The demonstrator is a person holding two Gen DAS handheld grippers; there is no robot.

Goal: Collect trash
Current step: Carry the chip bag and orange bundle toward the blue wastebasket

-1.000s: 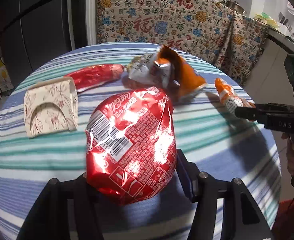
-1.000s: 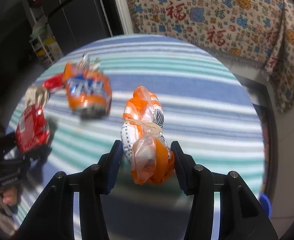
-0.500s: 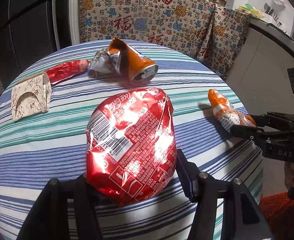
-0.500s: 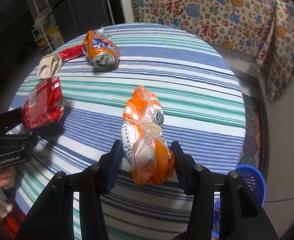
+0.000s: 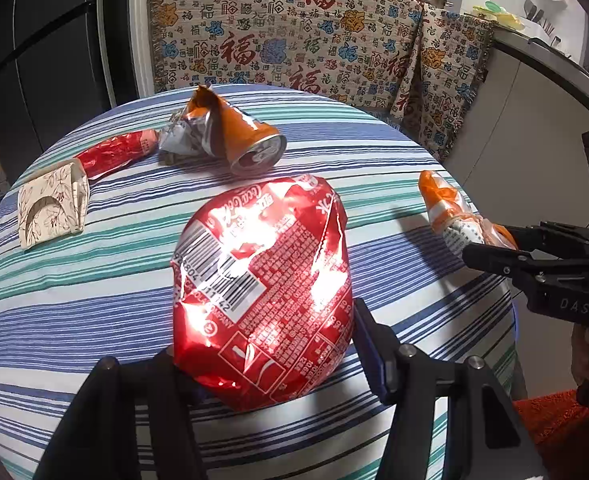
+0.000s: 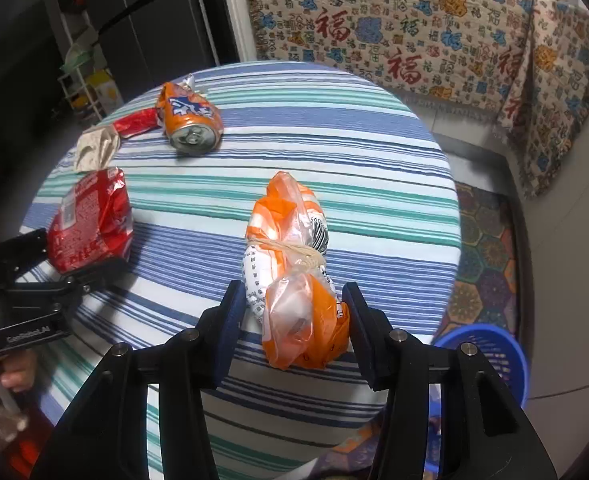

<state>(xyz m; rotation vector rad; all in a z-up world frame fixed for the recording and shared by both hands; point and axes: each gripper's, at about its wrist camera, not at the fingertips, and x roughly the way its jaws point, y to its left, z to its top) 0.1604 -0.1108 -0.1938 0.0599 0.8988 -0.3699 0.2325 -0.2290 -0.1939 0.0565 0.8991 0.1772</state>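
Note:
My left gripper (image 5: 262, 340) is shut on a crushed red cola can (image 5: 264, 284), held above the striped round table (image 5: 94, 300). The same red can (image 6: 90, 220) shows at the left of the right wrist view. My right gripper (image 6: 290, 312) is shut on a knotted orange and white plastic bag (image 6: 294, 272), lifted over the table's near right part. That bag (image 5: 450, 216) appears at the right of the left wrist view. Lying on the table's far side are a crushed orange soda can (image 5: 230, 136), a red wrapper (image 5: 114, 154) and a flattened floral paper box (image 5: 50, 208).
A blue plastic basket (image 6: 490, 352) stands on the floor just beyond the table's right edge. A patterned cloth (image 5: 294, 48) hangs behind the table, dark cabinets (image 5: 54, 40) to the left. A person's hand (image 6: 14, 376) holds the left gripper's handle.
Both grippers have drawn back toward the table's near edge with their loads, so the items left on the table look farther away. The blue basket has come into the right wrist view.

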